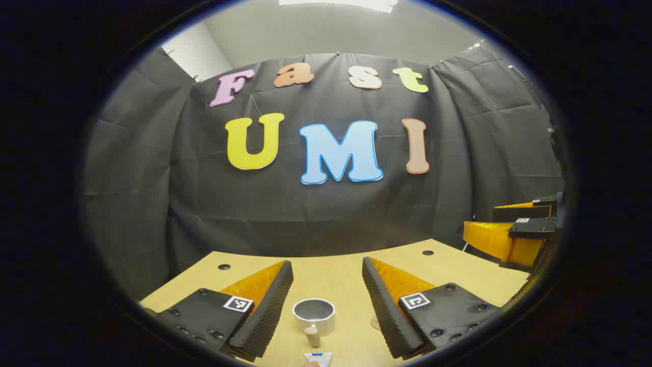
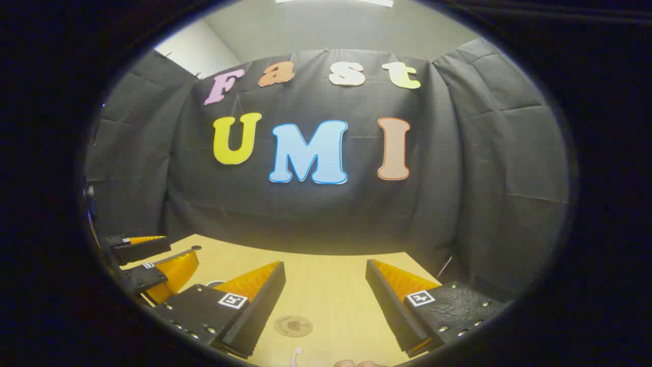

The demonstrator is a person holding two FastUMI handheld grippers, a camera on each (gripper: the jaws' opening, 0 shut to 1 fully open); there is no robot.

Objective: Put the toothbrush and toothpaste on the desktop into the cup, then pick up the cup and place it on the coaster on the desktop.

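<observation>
Both hand-held grippers hovered level above the pale wooden surface [image 1: 336, 272], fingers spread wide, holding nothing. A grey cylindrical cup [image 1: 314, 315] sat between the left hand-held gripper's [image 1: 327, 300] fingers; a round brown coaster [image 2: 293, 325] lay between the right hand-held gripper's [image 2: 325, 306].

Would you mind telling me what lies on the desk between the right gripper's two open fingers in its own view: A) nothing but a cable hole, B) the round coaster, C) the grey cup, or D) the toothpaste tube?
B: in the right gripper view the round coaster lies flat on the desk, in the gap ahead of the open right gripper.
</observation>
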